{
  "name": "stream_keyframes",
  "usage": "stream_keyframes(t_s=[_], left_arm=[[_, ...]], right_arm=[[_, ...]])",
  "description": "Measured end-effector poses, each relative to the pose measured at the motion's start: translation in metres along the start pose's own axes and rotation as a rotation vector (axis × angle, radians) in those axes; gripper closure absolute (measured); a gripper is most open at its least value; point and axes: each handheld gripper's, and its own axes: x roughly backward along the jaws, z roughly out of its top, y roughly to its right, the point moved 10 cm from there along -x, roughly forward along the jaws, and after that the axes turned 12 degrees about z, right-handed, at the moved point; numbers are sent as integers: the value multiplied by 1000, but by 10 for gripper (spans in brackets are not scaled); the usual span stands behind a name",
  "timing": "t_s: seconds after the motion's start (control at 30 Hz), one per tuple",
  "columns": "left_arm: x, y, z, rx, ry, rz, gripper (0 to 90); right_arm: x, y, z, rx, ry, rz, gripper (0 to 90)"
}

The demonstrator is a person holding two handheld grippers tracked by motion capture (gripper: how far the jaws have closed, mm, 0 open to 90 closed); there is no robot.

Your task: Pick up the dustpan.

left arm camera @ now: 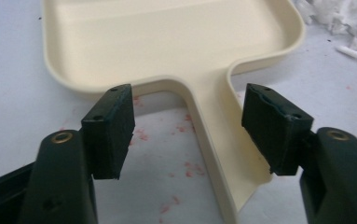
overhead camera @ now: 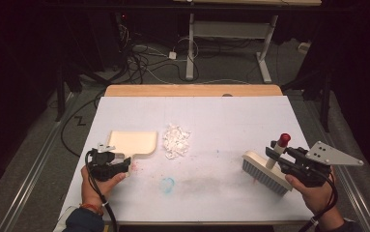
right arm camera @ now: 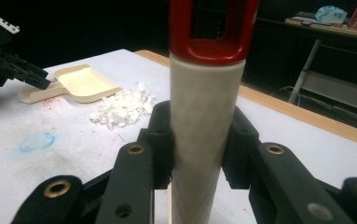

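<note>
Lying near the middle of the bench (overhead camera: 231,116), the heap of white paper scraps (overhead camera: 177,140) is waiting to be swept up, and the work seems to be at the stage of getting both implements in hand. At nine o'clock from the heap, just beside it, the cream dustpan (overhead camera: 133,142) is resting flat with its handle pointing toward the person. The left tool (overhead camera: 122,163) is sitting at that handle with its jaws spread to either side; the right pad (left arm camera: 274,126) is looking close to the handle's edge, the left pad (left arm camera: 108,128) standing clear, so nothing is being pinched there. At four o'clock from the heap, well apart, the right tool (overhead camera: 275,152) is pressing its jaws on the brush (overhead camera: 265,173) by its white, red-capped handle, bristles down near the bench. Judging from this, the next move is calling for the left jaws closing squarely on the dustpan handle, then the brush travelling toward the heap.
</note>
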Motion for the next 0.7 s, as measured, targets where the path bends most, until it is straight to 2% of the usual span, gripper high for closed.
stream_keyframes(t_s=[0.03, 0.13, 0.2, 0.27, 0.47, 0.53, 0.57, 0.63, 0.7], left_arm=[[2, 1, 1, -10, 4, 14, 325], [8, 3, 6, -6, 29, 20, 320], [13, 6, 10, 10, 48, -4, 320], [14, 11, 9, 7, 44, -9, 307], [-9, 23, -5, -31, -46, -13, 294], [-14, 22, -7, -44, -59, 4, 295], [-17, 21, -7, -37, -62, 8, 311], [-20, 18, -4, -30, -50, 17, 359], [-21, 16, -3, -32, -47, 23, 365]], right_arm=[[0, 0, 0, 1, 0, 0, 703], [0, 0, 0, 0, -1, 0, 703], [0, 0, 0, 0, -1, -1, 703], [0, 0, 0, 0, 0, -4, 703], [0, -1, 0, 2, 0, -1, 703], [0, -1, 0, 3, 1, -2, 703], [0, 0, 1, 5, 1, -4, 703], [0, 0, 1, 4, 2, -4, 703], [1, -1, 1, 4, 3, -5, 703]])
